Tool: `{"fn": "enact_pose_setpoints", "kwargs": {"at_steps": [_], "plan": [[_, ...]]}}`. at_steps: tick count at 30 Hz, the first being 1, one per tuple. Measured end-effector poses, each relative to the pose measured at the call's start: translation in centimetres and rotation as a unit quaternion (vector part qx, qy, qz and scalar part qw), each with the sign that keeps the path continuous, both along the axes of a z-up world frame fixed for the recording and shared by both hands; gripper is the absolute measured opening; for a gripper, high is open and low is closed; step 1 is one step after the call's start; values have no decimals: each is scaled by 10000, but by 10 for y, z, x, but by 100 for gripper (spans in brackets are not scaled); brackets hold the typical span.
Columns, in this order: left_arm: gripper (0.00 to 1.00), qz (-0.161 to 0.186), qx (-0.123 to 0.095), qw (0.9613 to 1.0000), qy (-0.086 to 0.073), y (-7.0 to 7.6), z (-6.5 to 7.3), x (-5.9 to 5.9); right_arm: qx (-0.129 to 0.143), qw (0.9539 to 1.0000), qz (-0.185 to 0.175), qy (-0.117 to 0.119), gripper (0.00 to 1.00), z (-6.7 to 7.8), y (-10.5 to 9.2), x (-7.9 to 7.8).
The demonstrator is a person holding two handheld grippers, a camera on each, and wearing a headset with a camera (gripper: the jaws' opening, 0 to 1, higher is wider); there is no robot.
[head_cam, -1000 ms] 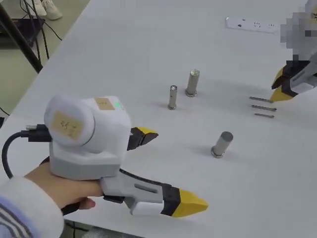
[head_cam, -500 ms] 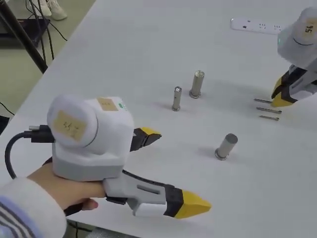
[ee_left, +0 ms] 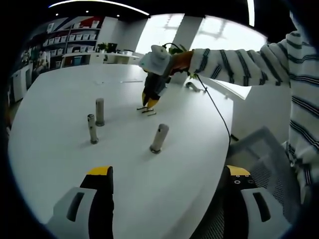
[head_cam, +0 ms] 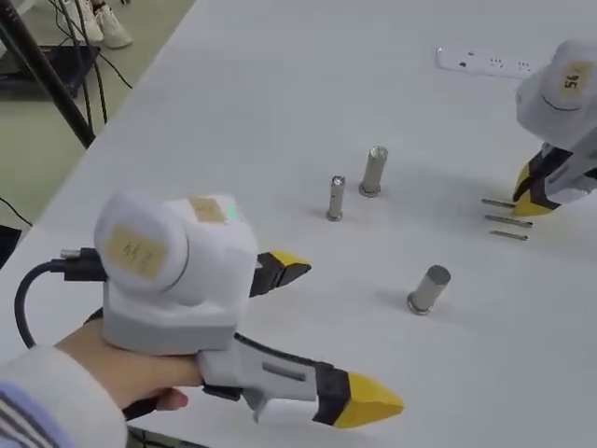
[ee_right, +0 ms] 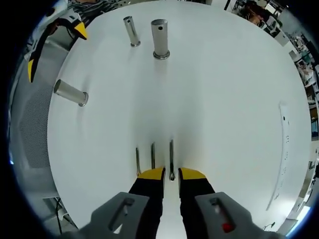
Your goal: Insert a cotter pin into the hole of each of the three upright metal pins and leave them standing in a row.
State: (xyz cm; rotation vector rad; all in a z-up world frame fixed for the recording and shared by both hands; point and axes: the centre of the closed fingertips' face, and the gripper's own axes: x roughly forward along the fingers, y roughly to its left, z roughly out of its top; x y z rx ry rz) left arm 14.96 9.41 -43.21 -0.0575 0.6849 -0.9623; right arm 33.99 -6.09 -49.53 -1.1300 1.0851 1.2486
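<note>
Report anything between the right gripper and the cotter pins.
Nothing visible. The right gripper sits at the three thin metal cotter pins on the white table, its open jaws straddling one pin's end.

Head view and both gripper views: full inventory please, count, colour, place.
metal pins: 3, silver, upright on the table, spread apart
cotter pins: 3, silver, lying side by side at the right tongs' tips
power strip: 1, white, far side of the table
table: 1, white
cables: several, black, on the floor beyond the table
left tongs: grey, yellow tips, open, near edge
right tongs: same colours, jaws slightly apart around one cotter pin's end
sleeve: striped, behind the right tongs
</note>
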Motion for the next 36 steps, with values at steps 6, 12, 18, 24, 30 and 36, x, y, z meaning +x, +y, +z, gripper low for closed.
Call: {"fn": "enact_pose_setpoints", "kwargs": {"at_steps": [6, 12, 18, 24, 30, 36], "plan": [[93, 36, 25, 10000, -58, 0, 0, 2, -224, 9996, 142, 54, 6, -2, -1, 3], [99, 44, 38, 9999, -111, -1, 1, 1, -543, 9973, 485, 6, 6, -4, -2, 6], [99, 5, 9, 9999, -102, -4, 2, -2, -554, 9976, 394, 112, 4, -5, -7, 14], [99, -20, 20, 10000, -85, -3, 2, -4, -221, 9994, 156, 229, 0, -6, -6, 19], [99, -13, -6, 10000, -96, -2, 4, -4, -59, 9996, 49, 285, 0, -7, -6, 17], [99, -19, -25, 10000, -86, -3, 3, -5, -112, 9996, -30, 238, 0, -8, -6, 17]]}}
